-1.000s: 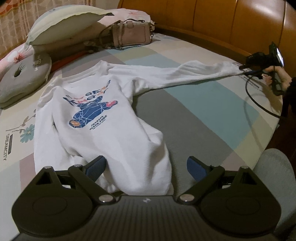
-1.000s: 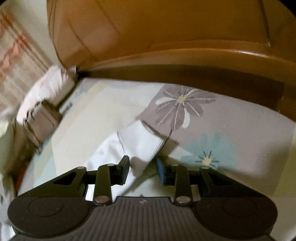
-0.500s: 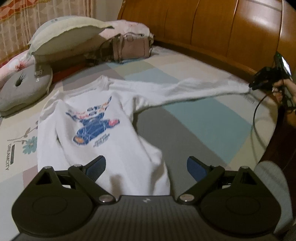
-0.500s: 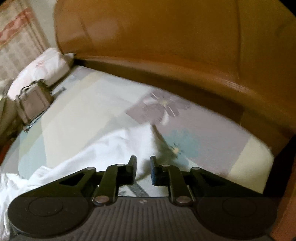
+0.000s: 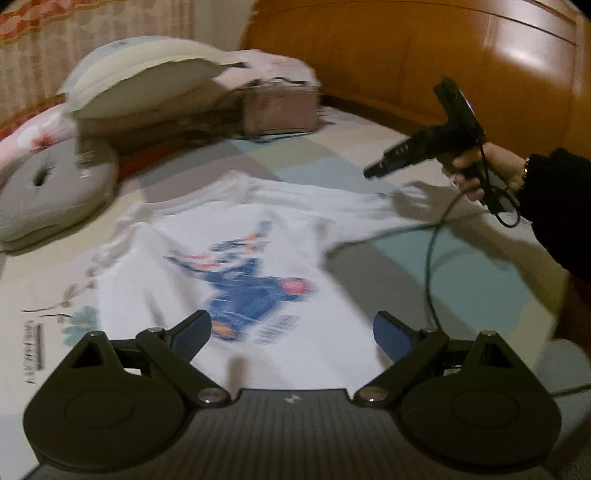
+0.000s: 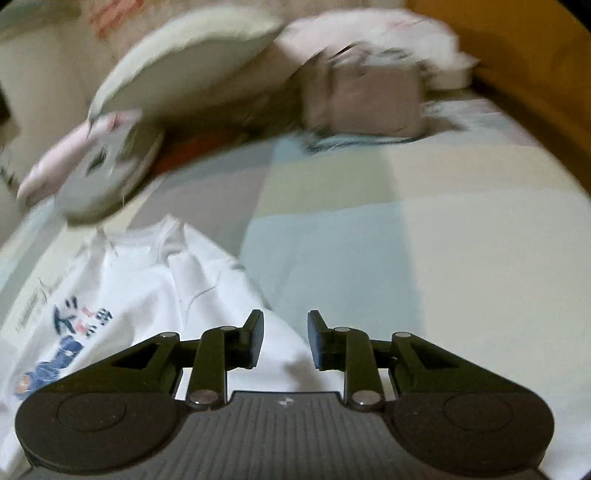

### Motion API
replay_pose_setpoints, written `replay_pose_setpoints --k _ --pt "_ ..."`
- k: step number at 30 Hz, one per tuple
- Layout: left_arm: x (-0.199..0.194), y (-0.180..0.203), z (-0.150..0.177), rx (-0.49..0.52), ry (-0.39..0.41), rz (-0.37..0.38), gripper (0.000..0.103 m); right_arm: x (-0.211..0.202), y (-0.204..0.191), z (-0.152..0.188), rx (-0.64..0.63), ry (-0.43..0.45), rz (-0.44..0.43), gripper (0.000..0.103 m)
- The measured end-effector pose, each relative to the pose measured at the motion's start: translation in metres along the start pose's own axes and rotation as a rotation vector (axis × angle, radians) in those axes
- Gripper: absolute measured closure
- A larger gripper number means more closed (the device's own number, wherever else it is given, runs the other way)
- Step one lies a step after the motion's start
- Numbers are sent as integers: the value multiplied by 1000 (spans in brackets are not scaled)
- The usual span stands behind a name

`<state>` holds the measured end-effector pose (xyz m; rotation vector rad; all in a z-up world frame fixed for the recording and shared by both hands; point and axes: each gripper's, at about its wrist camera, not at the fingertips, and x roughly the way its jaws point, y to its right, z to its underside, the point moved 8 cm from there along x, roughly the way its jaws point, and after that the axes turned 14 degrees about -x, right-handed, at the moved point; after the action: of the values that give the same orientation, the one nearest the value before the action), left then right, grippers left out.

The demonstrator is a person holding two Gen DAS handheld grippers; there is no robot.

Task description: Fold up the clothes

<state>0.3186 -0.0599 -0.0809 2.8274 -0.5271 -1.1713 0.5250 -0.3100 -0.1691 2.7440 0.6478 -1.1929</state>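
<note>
Bedroom, warm low light; both views motion-blurred.

Left wrist view: bed (image 5: 461, 291) covered by a sheet in pale blue, grey and cream blocks, wooden headboard (image 5: 406, 55) across 12 to 2 o'clock. White sweatshirt (image 5: 229, 236) lies flat on the sheet at centre, blue printed figure face up, one sleeve running out toward 2 o'clock. Left gripper (image 5: 291, 330) at 6 o'clock, fingers spread wide, nothing between them; the sweatshirt's lower part shows in the gap. Right gripper (image 5: 373, 172) at 2 o'clock, held in a hand (image 5: 476, 171) with a dark cuff, tips pointing down at the sleeve; contact with the cloth cannot be told. Black cable (image 5: 430, 254) loops from it down over the sheet. Grey round cushion (image 5: 51, 195) at 9 o'clock, pale pillow (image 5: 147, 85) at 11, brown handbag (image 5: 280, 110) at 12, curtain (image 5: 92, 33) behind.

Right wrist view: same sheet (image 6: 424, 240) fills centre and right. Sweatshirt (image 6: 147, 288) at 8 o'clock, collar toward 10, part of the print visible at the left edge. Right gripper (image 6: 284, 339) at 6 o'clock, fingers partly apart, holding nothing; white cloth lies beneath and between them. Cushion (image 6: 107, 173) at 10 o'clock, pillow (image 6: 184, 62) at 11, handbag (image 6: 369, 99) at 1, headboard (image 6: 524, 44) at 2.
</note>
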Motion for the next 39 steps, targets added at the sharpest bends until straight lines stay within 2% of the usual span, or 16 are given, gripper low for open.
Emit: replay_pose_setpoints --k 4,7,8,9,11,14,17,18,20,22,23,26,27,31,37,39 --pt "17 -37 -6 -64 16 -40 8 45 -10 -5 -72 -74 -10 72" --pt "27 -54 -2 -96 19 -29 8 47 -19 -2 -142 -72 -11 73" --pt "29 -58 -1 -102 19 -25 8 47 -21 -2 -169 -74 -2 90" --pt "31 -60 1 -105 19 -24 8 47 -24 -2 -182 -80 1 99" --pt "34 -64 4 -111 20 -21 8 48 -29 -5 -206 -83 4 99" --pt "39 -69 7 -117 24 -18 8 53 -28 -14 -236 -80 61 100" --pt "38 -75 5 -112 43 -28 8 66 -15 -32 -181 -51 117 100" --pt "38 -78 3 -119 50 -30 8 69 -10 -36 -165 -41 143 99" --pt "38 -85 -1 -141 62 -30 8 81 -2 -35 -114 -84 129 99" --pt "36 -90 -5 -148 79 -27 8 79 0 -39 -94 -62 142 98" --pt "35 -93 -7 -149 88 -26 8 74 -2 -43 -86 -47 130 94" --pt "37 -100 -14 -160 113 -35 8 59 -9 -52 -61 -3 96 92" --pt "39 -103 -16 -166 121 -41 7 56 -17 -55 -62 -1 59 90" --pt "45 -114 -18 -204 147 -45 7 66 -52 -71 -110 -26 -29 87" --pt "44 -117 -7 -212 78 28 7 100 -76 -82 -246 -43 -18 79" --pt "40 -113 -6 -211 64 63 7 110 -80 -82 -285 -50 -19 67"
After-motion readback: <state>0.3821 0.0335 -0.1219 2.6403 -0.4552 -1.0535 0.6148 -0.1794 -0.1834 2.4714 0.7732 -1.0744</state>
